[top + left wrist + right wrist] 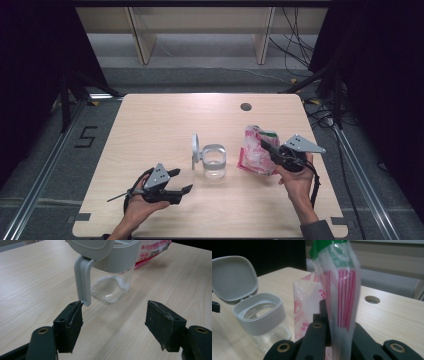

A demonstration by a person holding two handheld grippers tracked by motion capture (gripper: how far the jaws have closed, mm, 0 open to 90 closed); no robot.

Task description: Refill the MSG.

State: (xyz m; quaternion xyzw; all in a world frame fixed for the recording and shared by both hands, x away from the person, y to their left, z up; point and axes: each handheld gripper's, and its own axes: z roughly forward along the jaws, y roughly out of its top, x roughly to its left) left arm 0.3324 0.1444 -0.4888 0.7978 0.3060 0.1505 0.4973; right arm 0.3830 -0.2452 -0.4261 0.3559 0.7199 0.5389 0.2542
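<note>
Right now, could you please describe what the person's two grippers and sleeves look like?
Both are black two-jaw tools. The left gripper and right gripper each carry a grey three-cornered plate with small holes and trail a black cable. The left gripper's jaw pads look worn, with brass-coloured rivets. A grey sleeve covers the right wrist.

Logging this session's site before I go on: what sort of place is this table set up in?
Probably a lab or recording workspace, not a kitchen. The pale wooden table stands between dark curtains on a grey floor with taped marks and loose cables; a person works handheld grippers at it.
</note>
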